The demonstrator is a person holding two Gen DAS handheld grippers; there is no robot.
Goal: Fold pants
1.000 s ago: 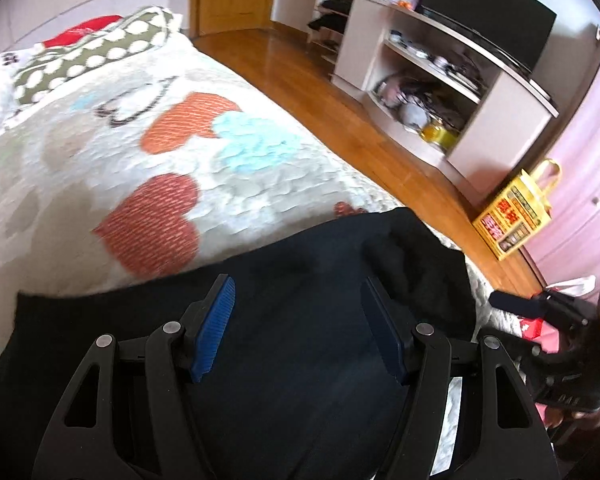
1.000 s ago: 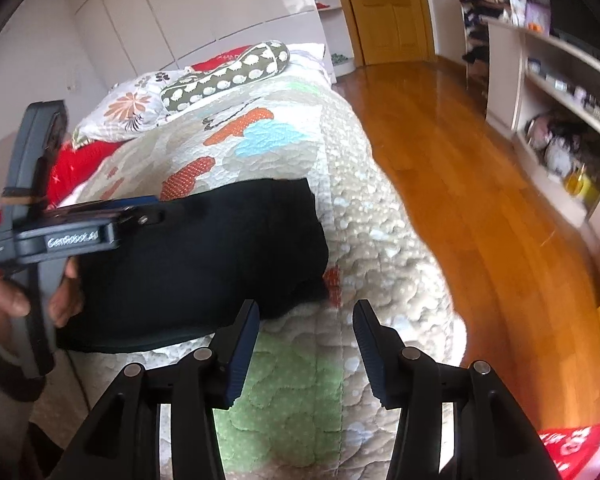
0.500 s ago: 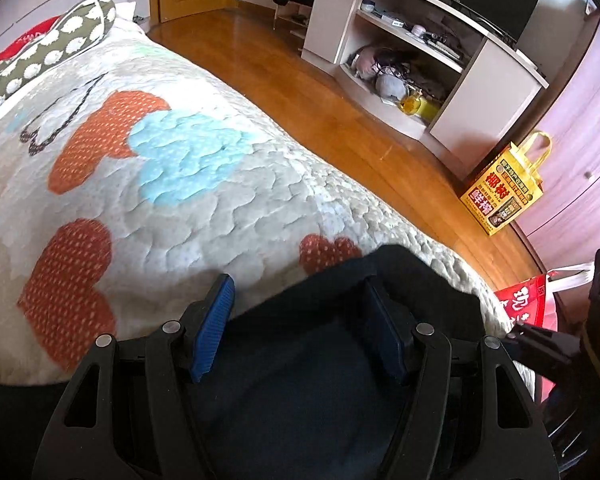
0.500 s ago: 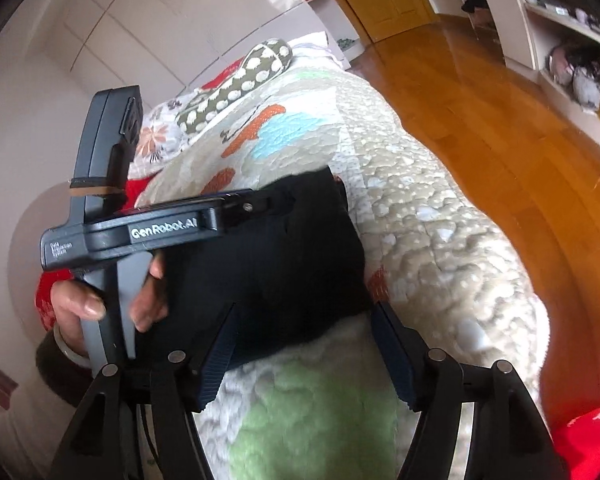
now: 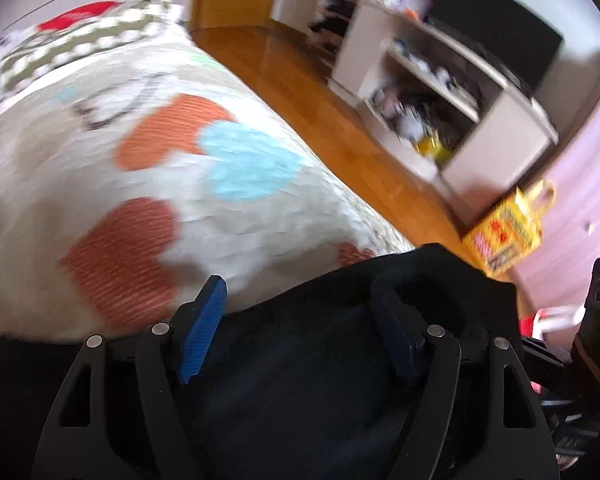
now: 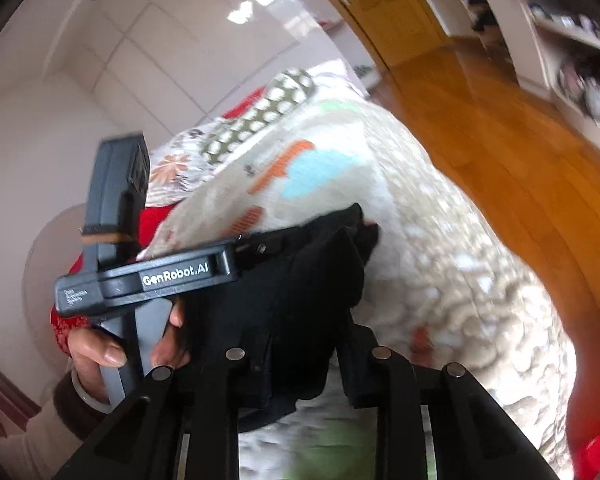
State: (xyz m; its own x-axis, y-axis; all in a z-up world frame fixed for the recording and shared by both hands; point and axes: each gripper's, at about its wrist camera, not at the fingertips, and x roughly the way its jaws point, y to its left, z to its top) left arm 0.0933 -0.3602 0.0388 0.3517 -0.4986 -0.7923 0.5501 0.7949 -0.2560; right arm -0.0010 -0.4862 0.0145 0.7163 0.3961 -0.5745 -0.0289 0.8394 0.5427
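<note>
The black pants point(image 6: 300, 300) lie bunched in a thick, already doubled bundle near the foot corner of the bed, on the heart-patterned quilt point(image 5: 148, 184), close to the edge that drops to the wooden floor point(image 5: 300, 76). Their long axis seems to run across the bed, from the person's left side out toward that floor-side edge, where the cloth ends in a rumpled, peaked corner.

The left gripper point(image 5: 296, 332) sits low over the middle of the bundle with its blue-padded fingers spread wide; dark cloth fills the space between them, but I can't tell whether the pads are pressing on it or only hovering above. It grips nothing that I can see. The right gripper point(image 6: 304, 364) comes in from the near edge of the bed, its fingers apart with a fold of the black fabric bulging up between them; whether it has begun to pinch is hidden by the cloth itself and by blur.

So the pants lie straight ahead of both claws, the left one over their body, the right one at their near edge. I'd judge the next fold turns on the right gripper, which is nearer the loose edge, carrying it away across the bundle while the left steadies the middle.

Beyond the bed stand a white shelf unit point(image 5: 480, 120) and a yellow bag point(image 5: 508, 228).
</note>
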